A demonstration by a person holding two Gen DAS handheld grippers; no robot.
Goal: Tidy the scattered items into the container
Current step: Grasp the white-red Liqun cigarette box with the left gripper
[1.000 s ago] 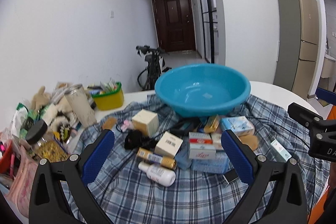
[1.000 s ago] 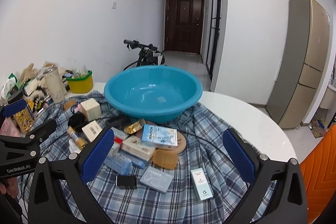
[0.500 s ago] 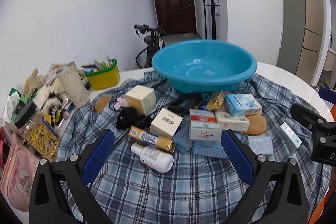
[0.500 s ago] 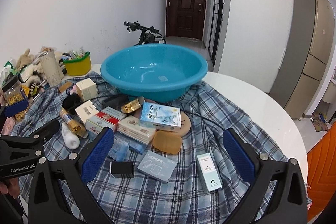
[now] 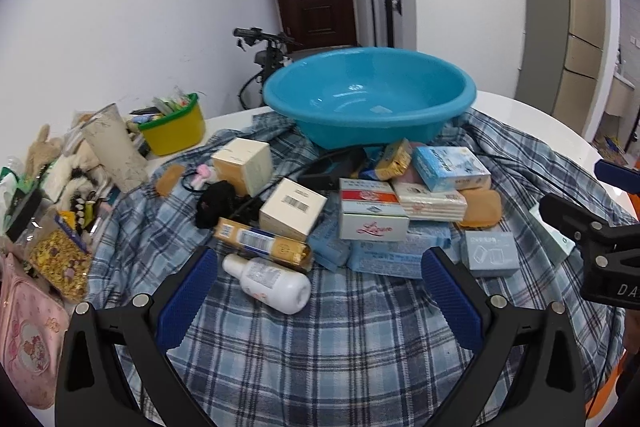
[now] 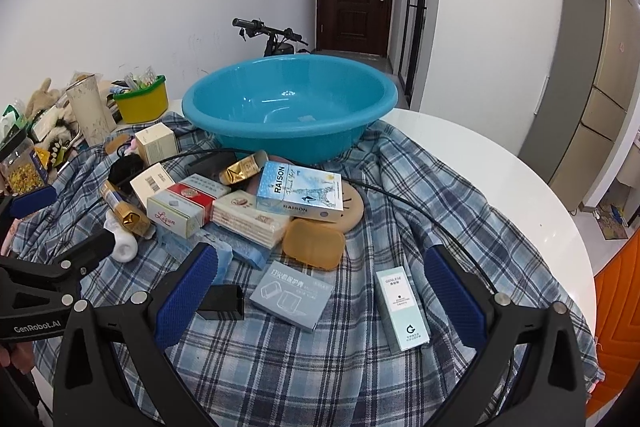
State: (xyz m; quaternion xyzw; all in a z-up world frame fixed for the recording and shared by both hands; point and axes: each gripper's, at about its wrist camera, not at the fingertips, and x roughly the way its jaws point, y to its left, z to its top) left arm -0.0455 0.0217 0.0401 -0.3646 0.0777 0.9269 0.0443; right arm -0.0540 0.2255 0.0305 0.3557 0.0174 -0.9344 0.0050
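A blue plastic basin (image 5: 372, 95) (image 6: 290, 107) stands empty at the back of a plaid cloth. Several small boxes and packets lie scattered before it. My left gripper (image 5: 318, 291) is open and empty, just above a white bottle (image 5: 272, 283) and a gold tube (image 5: 262, 241). My right gripper (image 6: 318, 291) is open and empty, over a grey-blue box (image 6: 292, 293), with a slim pale-green box (image 6: 402, 309) and a tan soap-like bar (image 6: 314, 243) close by. A red-and-white carton (image 5: 372, 215) (image 6: 184, 207) and a RAISON box (image 6: 300, 191) sit mid-pile.
A yellow tub (image 5: 174, 129), a tall cup (image 5: 116, 151), plush toys and a snack jar (image 5: 58, 261) crowd the table's left side. A black cable (image 6: 400, 199) runs across the cloth. The white round table (image 6: 500, 167) edge curves at right.
Both grippers have moved forward and tilted down toward the pile, so the items look larger and nearer. Both stay open and empty.
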